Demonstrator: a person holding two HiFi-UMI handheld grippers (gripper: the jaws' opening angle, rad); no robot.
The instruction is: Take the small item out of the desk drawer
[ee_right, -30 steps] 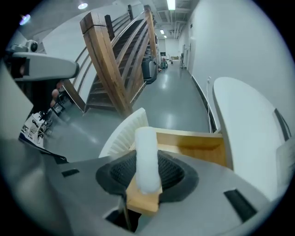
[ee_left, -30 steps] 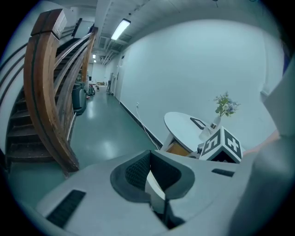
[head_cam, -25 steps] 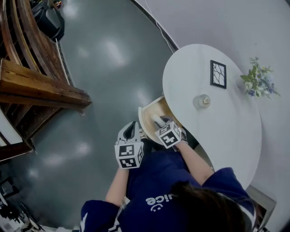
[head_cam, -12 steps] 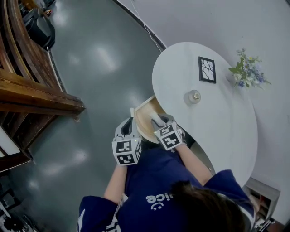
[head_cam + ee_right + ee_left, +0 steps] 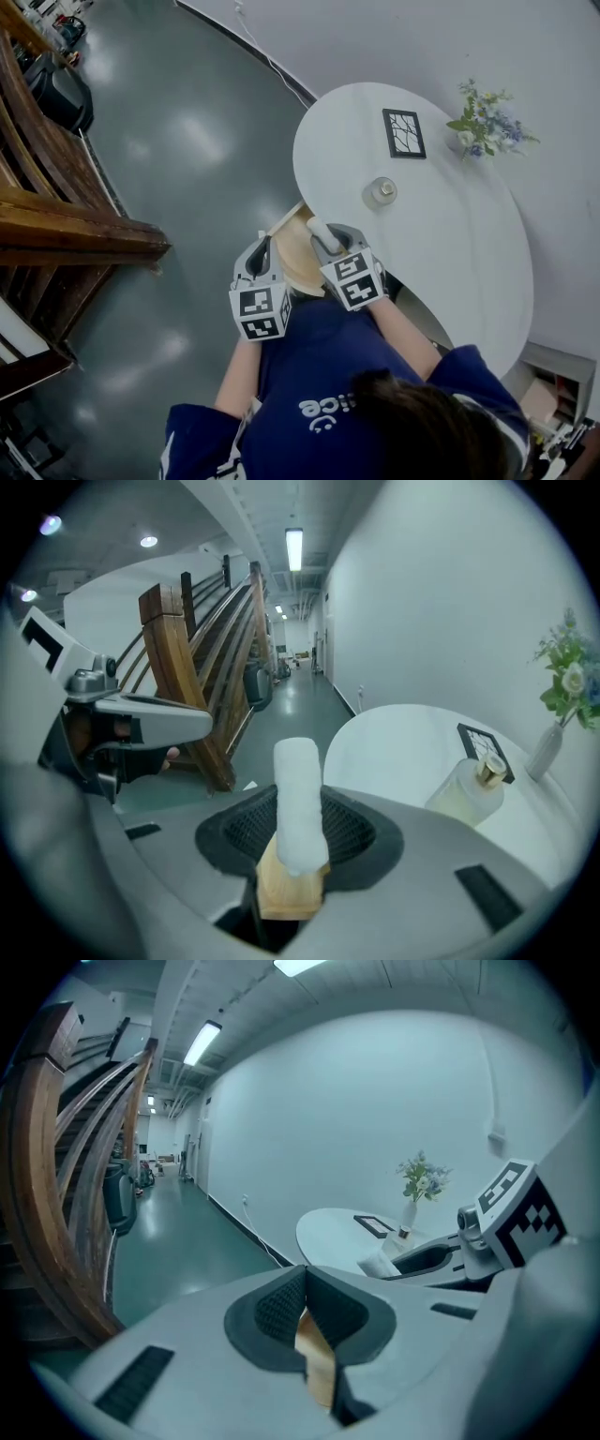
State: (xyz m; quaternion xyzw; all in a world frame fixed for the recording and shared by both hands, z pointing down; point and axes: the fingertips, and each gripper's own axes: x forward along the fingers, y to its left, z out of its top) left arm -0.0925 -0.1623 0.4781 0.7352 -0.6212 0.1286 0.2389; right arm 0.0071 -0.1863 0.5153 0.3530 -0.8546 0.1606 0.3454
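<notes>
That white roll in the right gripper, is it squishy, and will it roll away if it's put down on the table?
Likely soft: the roll looks fuzzy and cloth-like, so the pads of the right gripper may dent it. Probably light, since it stands out from the jaws without sagging. Being round, it could well roll on the smooth table unless laid down gently.

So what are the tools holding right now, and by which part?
The right tool grips a small white roll by its near end; the rest pokes out past the jaws. The left tool holds nothing, jaws together.
</notes>
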